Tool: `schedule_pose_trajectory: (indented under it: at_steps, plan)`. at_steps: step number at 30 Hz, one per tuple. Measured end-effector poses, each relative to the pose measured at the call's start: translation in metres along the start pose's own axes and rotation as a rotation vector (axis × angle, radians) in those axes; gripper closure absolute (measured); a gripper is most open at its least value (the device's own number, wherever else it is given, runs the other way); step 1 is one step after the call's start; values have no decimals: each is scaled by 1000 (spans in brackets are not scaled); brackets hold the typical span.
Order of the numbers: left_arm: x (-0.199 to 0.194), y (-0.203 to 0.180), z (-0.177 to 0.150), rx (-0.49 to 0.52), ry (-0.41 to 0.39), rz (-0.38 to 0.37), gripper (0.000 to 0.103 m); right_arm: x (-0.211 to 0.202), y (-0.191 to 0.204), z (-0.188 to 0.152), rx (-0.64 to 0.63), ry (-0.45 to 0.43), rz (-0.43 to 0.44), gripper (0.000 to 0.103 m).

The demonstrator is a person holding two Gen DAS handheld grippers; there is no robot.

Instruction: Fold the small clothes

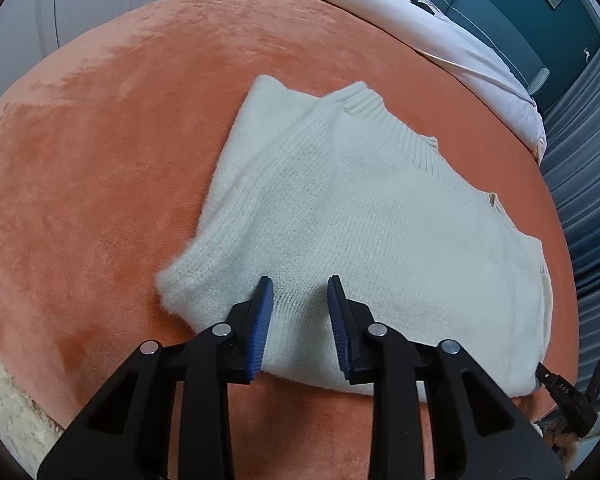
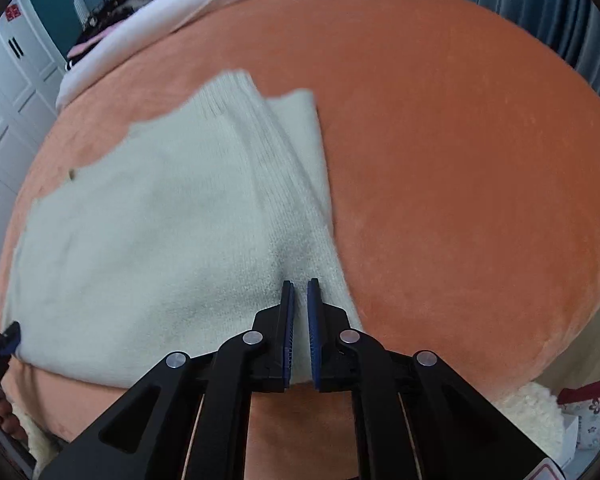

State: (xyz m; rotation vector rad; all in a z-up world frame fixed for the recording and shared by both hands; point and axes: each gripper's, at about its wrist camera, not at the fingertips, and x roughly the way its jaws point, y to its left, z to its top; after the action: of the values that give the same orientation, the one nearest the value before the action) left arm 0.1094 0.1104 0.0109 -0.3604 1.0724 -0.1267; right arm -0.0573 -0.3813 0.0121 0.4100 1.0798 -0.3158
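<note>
A small white knitted sweater (image 1: 340, 216) lies flat on an orange velvet bed cover (image 1: 100, 152), ribbed collar at the far side and one sleeve folded in along its left side. My left gripper (image 1: 300, 284) is open, its blue pads (image 1: 262, 320) over the sweater's near hem, holding nothing. In the right wrist view the same sweater (image 2: 140, 240) shows a folded sleeve strip along its right edge. My right gripper (image 2: 301, 282) is shut on that right edge of the sweater near the hem. The frame is slightly blurred.
The orange cover (image 2: 460, 160) spreads wide to the right. A pale lilac duvet (image 1: 440, 28) and dark clothes lie at the bed's far end. White wardrobe doors (image 2: 4, 92) stand at the left, grey curtains (image 1: 580, 160) at the right. A fluffy cream rug (image 2: 532, 408) lies below.
</note>
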Motion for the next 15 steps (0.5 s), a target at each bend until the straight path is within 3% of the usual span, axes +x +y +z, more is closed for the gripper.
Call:
schedule_pose_trajectory:
  at_steps: [2, 3, 8, 9, 12, 13, 15]
  plan:
    - [-10, 7, 0, -59, -5, -38, 75, -13, 2, 4, 11, -10, -13, 99]
    - [-18, 14, -1, -98, -19, -65, 72, -25, 5, 5, 18, -22, -12, 91]
    - [-40, 46, -9, -269, -77, -166, 45, -66, 70, 7, -116, -88, 140, 88]
    - [-38, 50, -10, -299, -71, -156, 35, -67, 91, 9, -154, -83, 176, 89]
    - [-27, 60, -12, -397, -50, -168, 26, -58, 144, 10, -212, -42, 274, 89]
    - [-22, 63, -12, -428, -37, -194, 19, -50, 160, 12, -225, -25, 286, 89]
    - [-12, 68, -12, -489, -17, -224, 17, -34, 199, 13, -256, -6, 291, 90]
